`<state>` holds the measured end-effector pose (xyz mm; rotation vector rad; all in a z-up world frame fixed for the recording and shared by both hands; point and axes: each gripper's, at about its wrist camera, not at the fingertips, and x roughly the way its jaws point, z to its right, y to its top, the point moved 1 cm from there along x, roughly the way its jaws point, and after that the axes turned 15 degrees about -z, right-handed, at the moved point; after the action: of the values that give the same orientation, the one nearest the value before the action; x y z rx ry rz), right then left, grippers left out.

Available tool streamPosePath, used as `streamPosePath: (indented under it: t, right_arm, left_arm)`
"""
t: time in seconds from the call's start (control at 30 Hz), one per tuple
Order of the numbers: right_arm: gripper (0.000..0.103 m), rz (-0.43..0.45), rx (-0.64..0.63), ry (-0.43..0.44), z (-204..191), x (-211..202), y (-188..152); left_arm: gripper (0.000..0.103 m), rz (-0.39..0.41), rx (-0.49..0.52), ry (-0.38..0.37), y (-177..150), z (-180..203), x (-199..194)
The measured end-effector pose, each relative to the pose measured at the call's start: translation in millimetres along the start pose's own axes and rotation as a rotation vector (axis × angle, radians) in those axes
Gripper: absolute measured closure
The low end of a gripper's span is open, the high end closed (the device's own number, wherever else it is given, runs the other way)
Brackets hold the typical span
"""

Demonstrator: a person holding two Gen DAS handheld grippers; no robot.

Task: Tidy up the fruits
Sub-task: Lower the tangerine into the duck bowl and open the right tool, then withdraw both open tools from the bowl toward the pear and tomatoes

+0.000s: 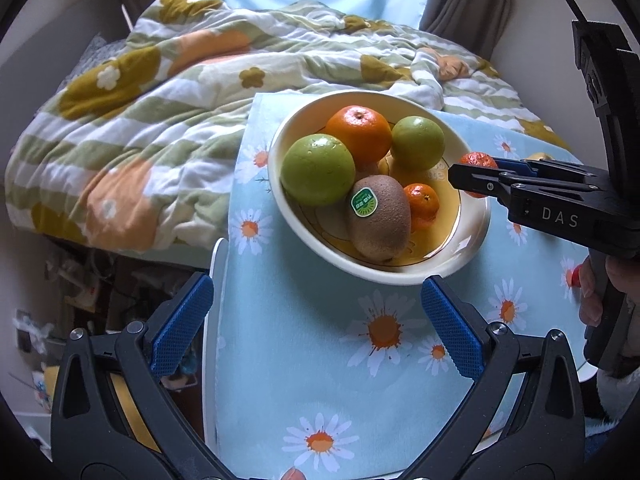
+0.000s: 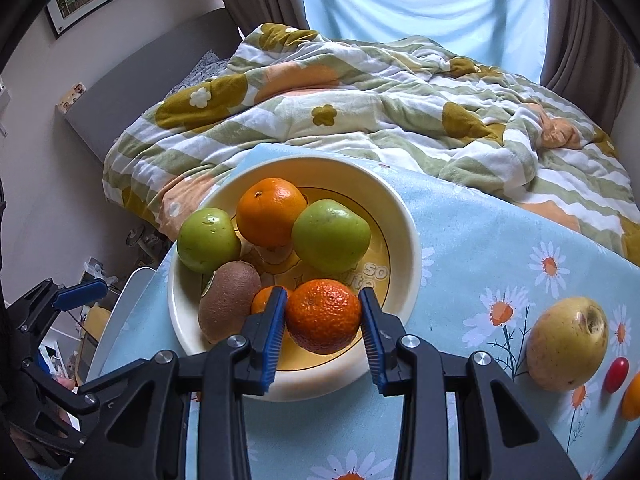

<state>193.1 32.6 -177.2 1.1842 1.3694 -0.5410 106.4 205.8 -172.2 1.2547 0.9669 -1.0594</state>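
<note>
Holding a little mandarin over the near edge of the bowl, our right gripper has its blue pads clamped on both sides of the fruit, low in the middle of the right wrist view. From the left wrist view the same mandarin sits at the right of the frame, just past the bowl's far-right rim, so it's over the bowl but not set down yet, as far as we can tell.

Our left gripper is spread wide with nothing in it, hovering at the bottom of its own frame, over the daisy cloth on the near side of the bowl.

Progress looks decent. Already in the bowl: a big orange, two green fruits, a kiwi and another small mandarin.

Still out on the cloth at the lower right of the right wrist view: a yellow apple, a small red thing and an orange fruit cut off by the edge. So we reckon three more after this one.
</note>
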Motion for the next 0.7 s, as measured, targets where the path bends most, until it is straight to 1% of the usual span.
streamPosePath:
  t: [0.13,0.17,0.2,0.23,0.3,0.37,0.43,0.47,0.7]
  right_arm:
    - [0.069,0.004,0.005,-0.012,0,4,0]
    - [0.061,0.008,0.008,-0.007,1,4,0]
    - [0.047,0.014,0.011,0.003,1,3,0]
    - [0.041,0.021,0.014,0.01,1,1,0]
    - [0.017,0.039,0.017,0.015,1,-2,-1]
    - [0.007,0.055,0.019,0.01,0,-5,-2]
    - [0.002,0.066,0.026,-0.004,-1,-9,-3]
    - [0.001,0.068,0.026,-0.009,-1,-10,-3]
    - [0.001,0.102,0.034,-0.028,-4,-26,-6]
  left_arm:
    - [0.0,-0.006,-0.011,-0.004,-2,-3,2]
    - [0.0,-0.006,-0.012,-0.004,-2,-3,2]
    - [0.0,-0.007,-0.013,-0.004,-3,-4,1]
    - [0.0,-0.007,-0.014,-0.005,-3,-3,1]
    - [0.0,-0.007,-0.013,-0.004,-3,-3,1]
    - [0.0,-0.006,-0.01,-0.004,-3,-3,0]
    - [0.0,-0.005,-0.007,-0.007,-5,-3,-2]
    - [0.0,-0.004,-0.004,-0.008,-5,-3,-3]
    - [0.0,0.019,0.025,-0.008,-2,1,-19]
